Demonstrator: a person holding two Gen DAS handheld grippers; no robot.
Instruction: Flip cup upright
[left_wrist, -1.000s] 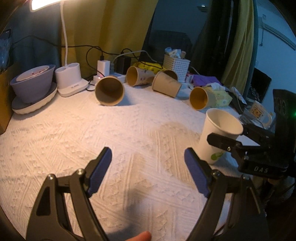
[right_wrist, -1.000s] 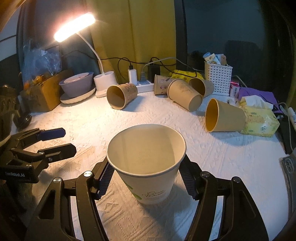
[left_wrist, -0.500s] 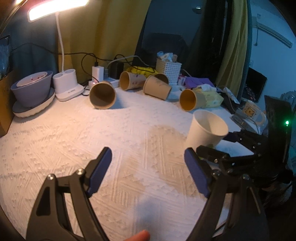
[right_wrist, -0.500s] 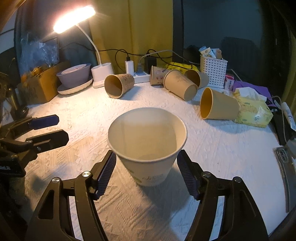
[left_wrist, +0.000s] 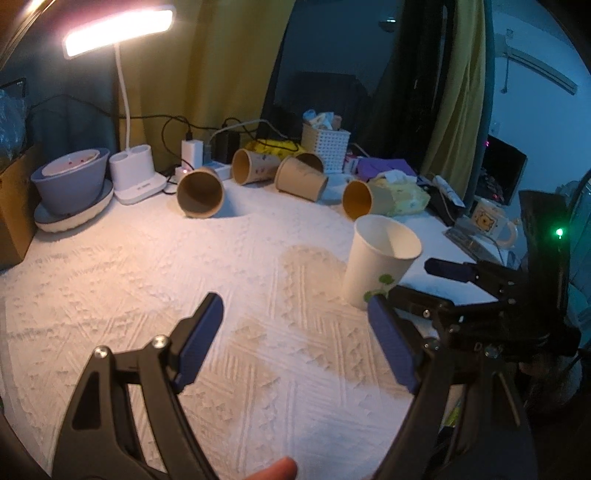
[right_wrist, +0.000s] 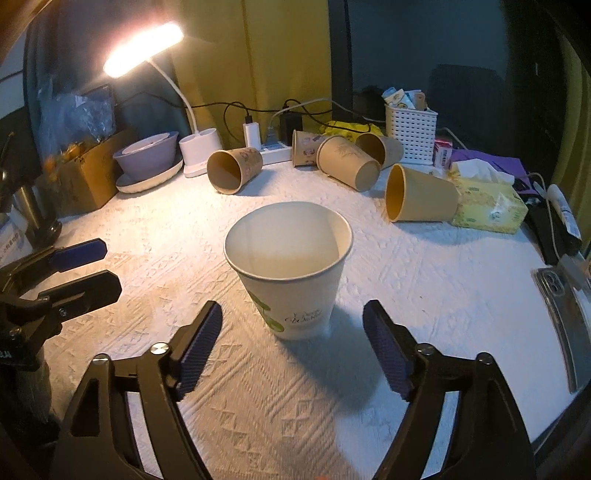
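A white paper cup with a green leaf print (right_wrist: 291, 275) stands upright on the white textured cloth (right_wrist: 424, 277); it also shows in the left wrist view (left_wrist: 380, 264). My right gripper (right_wrist: 293, 350) is open, drawn back just short of the cup, with its jaws apart on either side and not touching it. It shows from the side in the left wrist view (left_wrist: 424, 282). My left gripper (left_wrist: 295, 339) is open and empty over the cloth, left of the cup. It shows at the left edge of the right wrist view (right_wrist: 94, 267).
Several brown paper cups lie on their sides at the back (right_wrist: 234, 170) (right_wrist: 349, 162) (right_wrist: 419, 194). A lit desk lamp (left_wrist: 135, 173), a grey bowl on a plate (left_wrist: 70, 184), a white basket (right_wrist: 410, 134), a yellow tissue pack (right_wrist: 489, 206) and a phone (right_wrist: 565, 321) stand around.
My right gripper has opened, let go of the white cup and drawn back; the cup now stands free on the cloth. My left gripper has lifted and drawn back a little.
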